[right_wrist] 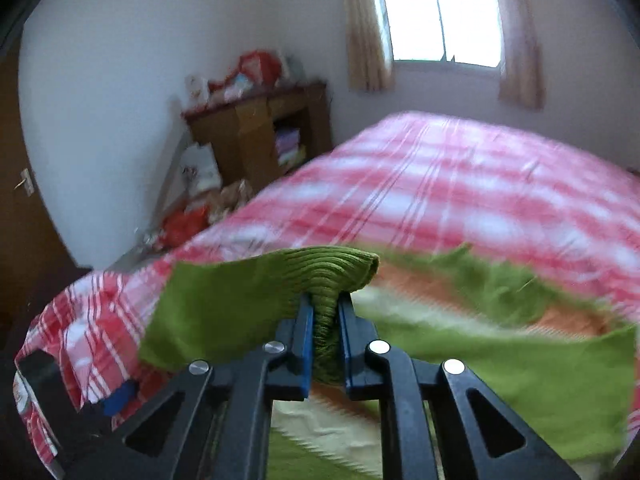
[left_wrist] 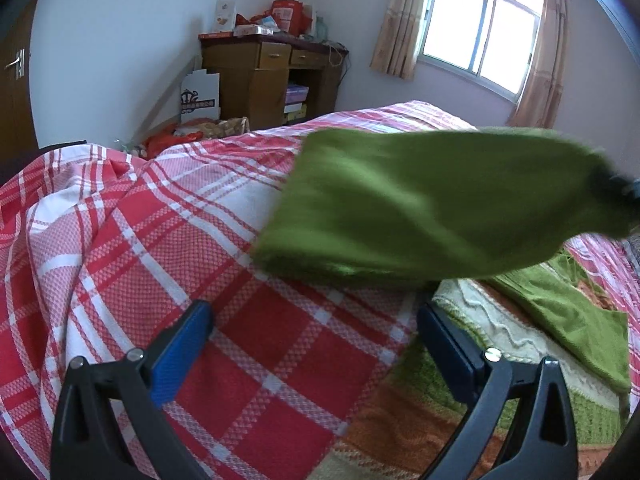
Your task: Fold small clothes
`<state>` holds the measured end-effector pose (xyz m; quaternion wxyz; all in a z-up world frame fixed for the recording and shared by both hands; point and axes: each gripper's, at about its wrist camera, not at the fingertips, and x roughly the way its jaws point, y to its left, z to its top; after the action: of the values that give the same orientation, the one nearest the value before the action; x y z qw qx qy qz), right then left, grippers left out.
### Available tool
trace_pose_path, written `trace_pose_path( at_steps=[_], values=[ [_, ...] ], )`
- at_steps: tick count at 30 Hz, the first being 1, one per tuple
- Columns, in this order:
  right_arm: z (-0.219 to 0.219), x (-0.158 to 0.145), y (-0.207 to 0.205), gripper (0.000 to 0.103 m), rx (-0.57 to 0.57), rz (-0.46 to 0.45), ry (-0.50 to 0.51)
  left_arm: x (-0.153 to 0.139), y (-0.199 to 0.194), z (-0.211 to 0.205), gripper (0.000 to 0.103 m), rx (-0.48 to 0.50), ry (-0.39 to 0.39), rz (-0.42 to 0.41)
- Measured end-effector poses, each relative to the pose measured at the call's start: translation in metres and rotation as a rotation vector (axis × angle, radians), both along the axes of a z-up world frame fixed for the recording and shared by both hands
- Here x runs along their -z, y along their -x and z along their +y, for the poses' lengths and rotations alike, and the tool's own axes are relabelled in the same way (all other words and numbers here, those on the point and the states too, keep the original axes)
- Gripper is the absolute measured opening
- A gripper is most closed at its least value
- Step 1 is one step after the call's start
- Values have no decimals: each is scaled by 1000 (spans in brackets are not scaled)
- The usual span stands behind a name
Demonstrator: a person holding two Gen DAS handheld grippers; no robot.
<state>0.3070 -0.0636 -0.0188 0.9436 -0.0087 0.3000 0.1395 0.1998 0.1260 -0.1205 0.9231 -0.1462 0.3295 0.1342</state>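
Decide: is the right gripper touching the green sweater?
Touching. The right wrist view shows the right gripper with its fingers pinched on the green sweater.

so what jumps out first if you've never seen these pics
The green knit garment, its ribbed edge pinched in the shut right gripper and lifted over the bed. Beneath it lies the red-and-white plaid bedspread, and the left gripper hangs open above that, empty.
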Motion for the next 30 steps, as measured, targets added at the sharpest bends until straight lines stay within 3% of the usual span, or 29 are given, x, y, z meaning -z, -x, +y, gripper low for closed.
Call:
trace_pose_path(
  at_steps=[4,8,12,15,22,24,26,28,30],
  values=[
    [-47,-28,8,11,85,-58,73,0,-2,0,103,-2,-11,9],
    [-107,-24,12,11,206,-42,150,1,-3,1,103,-4,-20,15],
    [-174,1,16,11,343,33,190,2,-3,1,103,-5,-26,19],
    [-206,30,15,11,381,111,161,2,-3,0,103,-7,-35,23],
    [-215,87,13,13,377,232,171,3,-6,-1,103,-8,-54,41],
    [-216,86,14,29,404,228,166,2,-7,-3,103,-8,-60,51],
    [-223,89,17,73,440,237,167,1,-10,-5,103,-6,-77,73],
    [-235,92,22,99,547,266,164,-3,-12,-9,103,16,-82,73],
    [-247,94,27,100,585,288,86,-9,-13,-11,103,26,-81,58]
  ],
)
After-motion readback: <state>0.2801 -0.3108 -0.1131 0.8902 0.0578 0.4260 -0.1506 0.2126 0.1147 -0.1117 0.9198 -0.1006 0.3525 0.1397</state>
